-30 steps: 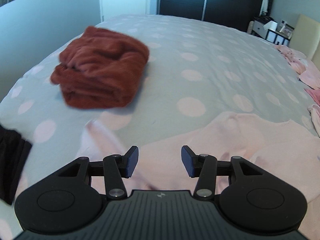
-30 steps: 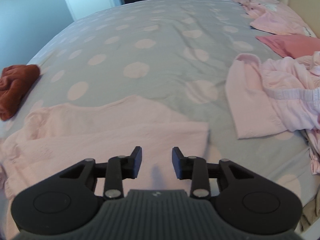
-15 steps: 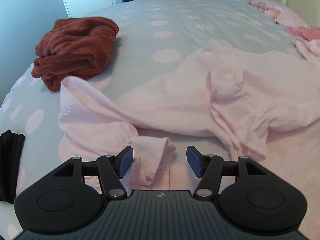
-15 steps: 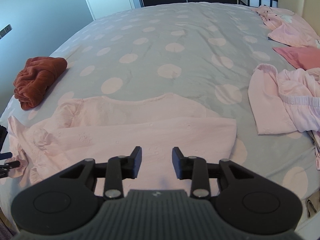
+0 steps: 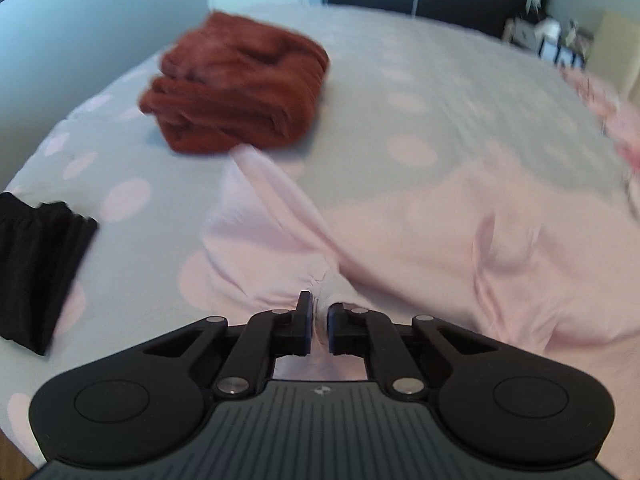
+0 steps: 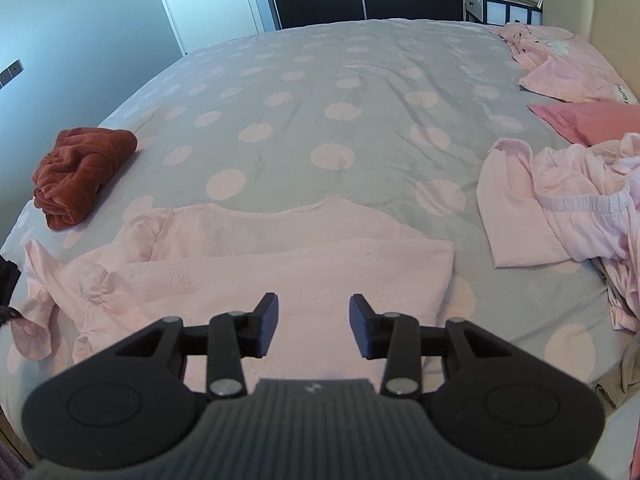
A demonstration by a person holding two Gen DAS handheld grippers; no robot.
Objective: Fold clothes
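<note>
A pale pink top (image 6: 280, 264) lies spread on the spotted bed cover (image 6: 320, 100), partly folded lengthwise. In the left wrist view the same pink top (image 5: 440, 240) is bunched and blurred, one sleeve end drawn up between my left gripper's (image 5: 319, 322) jaws. Those jaws are closing and pinch the sleeve fabric. My right gripper (image 6: 313, 320) hovers above the top's near edge; its jaws are opening and nothing is between them.
A folded rust-brown garment (image 5: 240, 88) (image 6: 80, 172) sits at the bed's left side. A black cloth (image 5: 36, 264) lies at the near left edge. A heap of pink clothes (image 6: 568, 200) and a darker pink piece (image 6: 592, 120) fill the right side.
My left gripper has shut on the pink sleeve end that lay between its open jaws, and its view has swung left. The right gripper has risen and its jaws have widened a little.
</note>
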